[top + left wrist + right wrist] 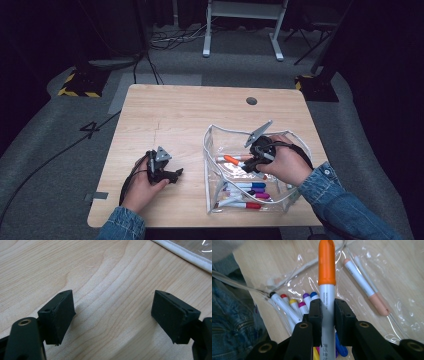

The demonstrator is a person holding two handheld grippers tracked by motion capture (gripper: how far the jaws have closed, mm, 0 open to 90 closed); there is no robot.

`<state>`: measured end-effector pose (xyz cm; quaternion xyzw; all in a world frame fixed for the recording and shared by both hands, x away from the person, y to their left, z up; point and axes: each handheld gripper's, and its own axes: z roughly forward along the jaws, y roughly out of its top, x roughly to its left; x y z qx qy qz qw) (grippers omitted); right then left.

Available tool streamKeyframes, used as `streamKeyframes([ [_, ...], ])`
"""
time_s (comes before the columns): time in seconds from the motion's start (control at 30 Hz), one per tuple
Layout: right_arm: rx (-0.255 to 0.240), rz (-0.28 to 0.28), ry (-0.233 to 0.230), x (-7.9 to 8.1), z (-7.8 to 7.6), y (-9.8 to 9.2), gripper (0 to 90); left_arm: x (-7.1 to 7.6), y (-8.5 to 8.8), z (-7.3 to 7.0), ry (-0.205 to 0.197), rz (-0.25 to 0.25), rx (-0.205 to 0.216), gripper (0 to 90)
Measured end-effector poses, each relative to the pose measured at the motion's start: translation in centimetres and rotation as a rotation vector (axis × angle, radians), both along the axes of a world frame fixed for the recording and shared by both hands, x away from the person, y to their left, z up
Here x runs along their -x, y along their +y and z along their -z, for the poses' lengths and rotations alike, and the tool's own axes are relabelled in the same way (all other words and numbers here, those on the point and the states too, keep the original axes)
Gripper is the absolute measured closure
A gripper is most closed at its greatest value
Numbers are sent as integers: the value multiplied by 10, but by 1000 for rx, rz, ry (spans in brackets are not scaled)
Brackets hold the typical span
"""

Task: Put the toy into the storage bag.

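Take the pouch [215, 150] as your landmark: it sits open on the right half of the counter [175, 115], toward your edge. Your right claw [250, 164] is inside the pouch's opening, clamped on a marker [327, 290] whose capped end points away from the claw. Beneath that marker, on the pouch's floor, a cluster of markers [297, 305] lies at the end nearest you, and one marker [367, 288] lies apart from them. Your left claw [176, 173] rests on the counter just left of the pouch, spread with nothing between.
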<state>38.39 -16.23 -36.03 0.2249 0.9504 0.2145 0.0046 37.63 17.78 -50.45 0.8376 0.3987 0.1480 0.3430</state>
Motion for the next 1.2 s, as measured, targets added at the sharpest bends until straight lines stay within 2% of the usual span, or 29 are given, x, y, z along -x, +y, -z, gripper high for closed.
streamKeyframes([
  [0.17,35,-16,24,-1,10,0,770,0,0,0,1,0,1,193],
  [0.2,57,-27,30,-1,13,1,770,0,0,0,2,2,1,192],
  [0.23,57,-27,30,-1,13,1,770,0,0,0,2,2,1,193],
  [0.43,132,-63,61,2,20,3,770,0,0,0,3,2,1,193],
  [0.57,155,-79,78,3,22,4,769,0,0,0,2,1,2,193],
  [0.6,163,-81,96,4,24,5,760,0,0,0,1,-2,5,193],
  [0.67,163,-80,110,5,25,5,664,0,0,0,1,-1,3,193],
  [0.73,153,-85,99,6,25,6,581,0,0,0,1,-3,4,193],
  [0.77,153,-85,99,6,25,6,581,0,0,0,1,-3,4,193],
  [0.8,145,-88,94,6,24,6,540,0,0,0,0,-1,1,193],
  [0.83,106,-72,81,7,20,6,500,0,0,0,1,-1,2,193],
  [0.87,62,-64,53,7,11,4,496,0,0,0,-2,-2,4,192],
  [0.93,21,-56,17,7,3,1,489,0,0,0,2,1,2,192],
  [0.97,21,-56,17,7,3,1,489,0,0,0,2,1,1,192],
  [1.03,-39,-24,-21,7,-12,-5,493,0,0,0,-2,-3,3,193],
  [1.07,-84,6,-70,6,-25,-14,492,0,0,0,1,1,1,193],
  [1.13,-98,18,-87,6,-30,-17,492,0,0,0,1,1,1,192],
  [1.17,-130,52,-139,7,-44,-30,494,0,0,0,2,1,1,193],
  [1.2,-130,52,-139,7,-44,-30,494,0,0,0,2,1,1,193],
])
